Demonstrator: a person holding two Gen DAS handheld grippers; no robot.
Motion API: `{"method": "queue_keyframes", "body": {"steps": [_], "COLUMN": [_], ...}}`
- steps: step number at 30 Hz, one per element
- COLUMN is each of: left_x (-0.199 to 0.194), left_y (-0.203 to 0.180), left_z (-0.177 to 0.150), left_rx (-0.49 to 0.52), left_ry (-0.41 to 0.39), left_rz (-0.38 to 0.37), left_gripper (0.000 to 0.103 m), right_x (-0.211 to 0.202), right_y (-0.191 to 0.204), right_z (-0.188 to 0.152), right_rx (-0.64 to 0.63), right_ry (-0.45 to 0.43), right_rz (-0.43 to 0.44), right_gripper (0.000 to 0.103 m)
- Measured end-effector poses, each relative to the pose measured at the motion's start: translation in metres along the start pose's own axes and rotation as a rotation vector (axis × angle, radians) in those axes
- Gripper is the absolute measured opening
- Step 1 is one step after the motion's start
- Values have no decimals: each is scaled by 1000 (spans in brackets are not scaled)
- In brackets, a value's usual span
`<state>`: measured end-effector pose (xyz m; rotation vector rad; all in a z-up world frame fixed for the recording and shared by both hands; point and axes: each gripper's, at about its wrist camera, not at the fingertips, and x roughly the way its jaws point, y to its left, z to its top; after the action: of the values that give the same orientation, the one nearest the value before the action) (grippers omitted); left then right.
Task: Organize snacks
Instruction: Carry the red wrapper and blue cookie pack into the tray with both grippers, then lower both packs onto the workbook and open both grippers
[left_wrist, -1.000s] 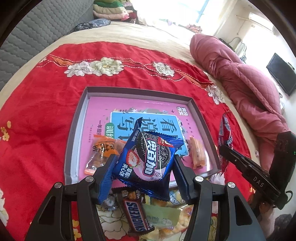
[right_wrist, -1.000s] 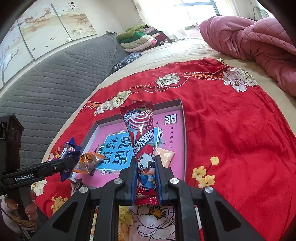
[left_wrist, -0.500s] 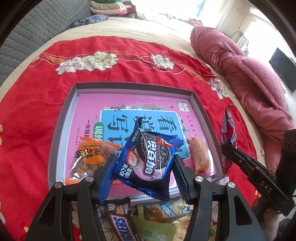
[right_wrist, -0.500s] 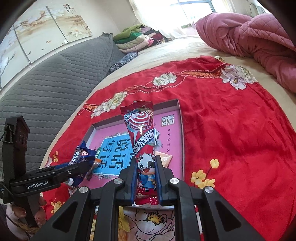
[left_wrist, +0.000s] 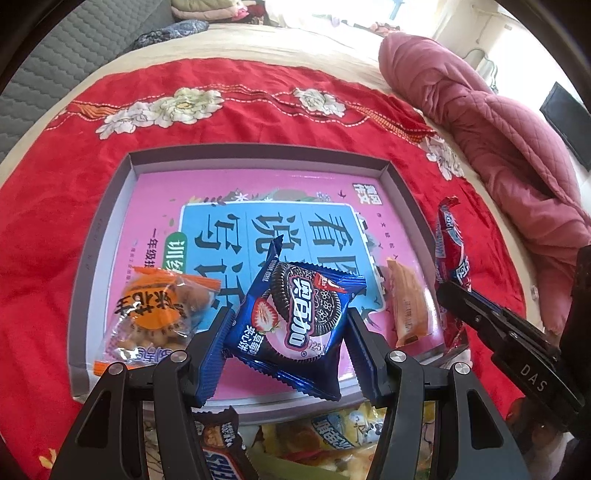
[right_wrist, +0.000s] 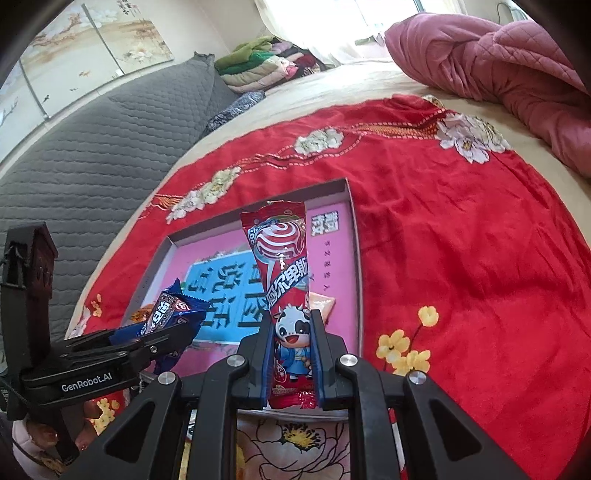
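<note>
A grey-rimmed tray (left_wrist: 99, 236) with a pink printed floor lies on the red flowered cloth (left_wrist: 55, 184) — the landmark here. Over its near edge the left tool (left_wrist: 288, 332) pinches a blue Oreo packet (left_wrist: 295, 317); over its near-right corner the right tool (right_wrist: 293, 354) clamps a tall red cow-print wrapper (right_wrist: 284, 269). Inside the tray lie an orange snack bag (left_wrist: 159, 314) and, seemingly, a small peach packet (left_wrist: 406, 310).

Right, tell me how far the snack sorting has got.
Done: orange-labelled clear snack bag and small orange wrapper lie in the grey-rimmed pink tray. In hand: left hand-held gripper clamps the blue Oreo packet; right hand-held gripper the red cow-print packet. Left: Snickers bar, yellow packets.
</note>
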<state>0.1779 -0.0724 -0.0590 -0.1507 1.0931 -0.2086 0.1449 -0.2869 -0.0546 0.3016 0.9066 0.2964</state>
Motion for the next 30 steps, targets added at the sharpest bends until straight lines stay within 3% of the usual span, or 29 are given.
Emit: {"method": "queue_keyframes", "body": {"steps": [3,30], "left_x": [3,9], "left_y": [-2,-3], "left_z": [-1,-3], "left_rx": [7,4], "left_ry": [4,30], "left_rz": [0,-7], "left_gripper": [56,56], "right_x": [3,16], "right_y": [-2,1], "right_z": [-1,-4], "right_rx": [5,3], "right_ry": [9,54], "right_rz": [-7,-40], "right_gripper": [18,21]}}
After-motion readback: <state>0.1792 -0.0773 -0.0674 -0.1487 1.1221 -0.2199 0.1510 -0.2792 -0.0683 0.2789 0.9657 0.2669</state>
